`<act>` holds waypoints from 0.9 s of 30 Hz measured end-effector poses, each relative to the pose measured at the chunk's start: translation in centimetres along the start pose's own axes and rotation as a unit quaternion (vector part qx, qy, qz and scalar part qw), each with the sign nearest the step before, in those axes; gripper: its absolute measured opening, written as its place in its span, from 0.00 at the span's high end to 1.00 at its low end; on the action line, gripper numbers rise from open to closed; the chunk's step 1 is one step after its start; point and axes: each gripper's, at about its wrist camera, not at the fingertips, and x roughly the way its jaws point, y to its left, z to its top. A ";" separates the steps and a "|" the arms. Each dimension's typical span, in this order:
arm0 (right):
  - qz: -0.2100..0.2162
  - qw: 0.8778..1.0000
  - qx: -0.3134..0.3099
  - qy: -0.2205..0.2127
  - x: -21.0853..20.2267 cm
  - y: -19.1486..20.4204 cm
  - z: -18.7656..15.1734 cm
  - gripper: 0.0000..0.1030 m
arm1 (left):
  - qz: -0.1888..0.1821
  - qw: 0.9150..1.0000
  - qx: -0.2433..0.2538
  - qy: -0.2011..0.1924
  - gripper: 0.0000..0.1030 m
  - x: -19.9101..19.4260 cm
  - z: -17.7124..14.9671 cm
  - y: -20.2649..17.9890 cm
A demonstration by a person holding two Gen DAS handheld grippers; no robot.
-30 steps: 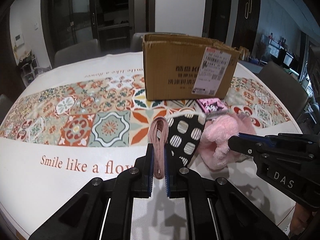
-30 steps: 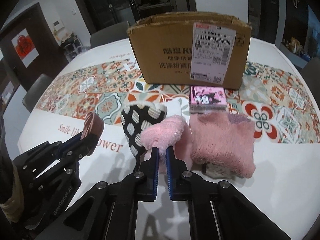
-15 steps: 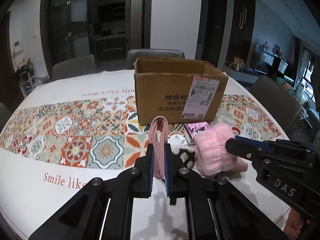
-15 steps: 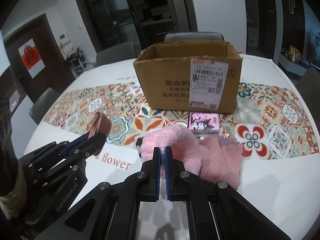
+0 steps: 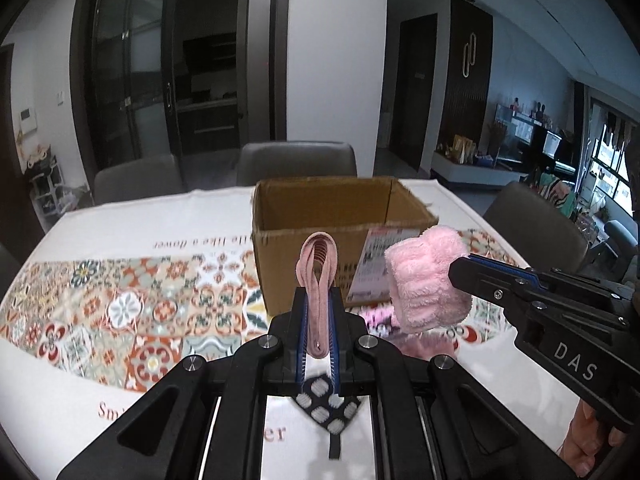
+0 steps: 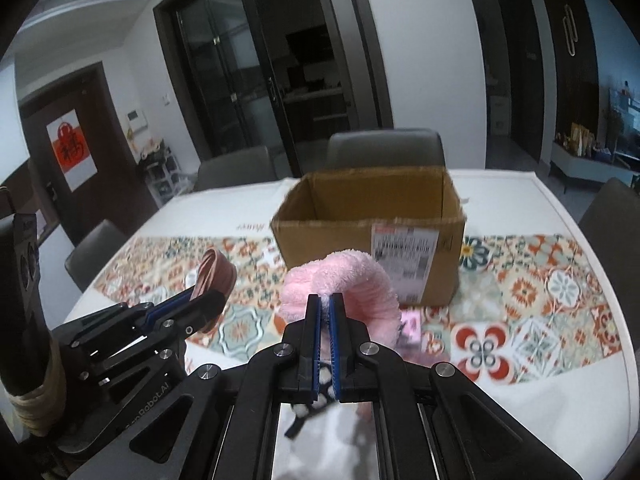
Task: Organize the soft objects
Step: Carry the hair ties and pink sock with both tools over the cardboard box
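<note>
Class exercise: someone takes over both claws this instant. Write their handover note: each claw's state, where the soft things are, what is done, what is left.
Left claw: shut on the dusty-pink band, held off the table.
Right claw: shut on the fluffy pink band, also held off the table.
Cardboard box: open beyond both claws, nothing visible inside.
On the table: spotted black cloth and more pink items near the box.
Done: both bands picked up.
Left: likely drop them in the box, then collect the rest.

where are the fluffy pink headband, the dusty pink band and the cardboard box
fluffy pink headband (image 5: 427,280), left wrist view, middle of its plush loop
dusty pink band (image 5: 318,276), left wrist view, loop standing above the fingers
cardboard box (image 6: 324,238), right wrist view, bare front wall
</note>
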 end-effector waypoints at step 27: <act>-0.008 0.995 -0.023 -0.096 2.0 -1.8 9.9 0.95 | 0.012 0.997 0.024 -0.071 0.90 5.0 9.7 -0.4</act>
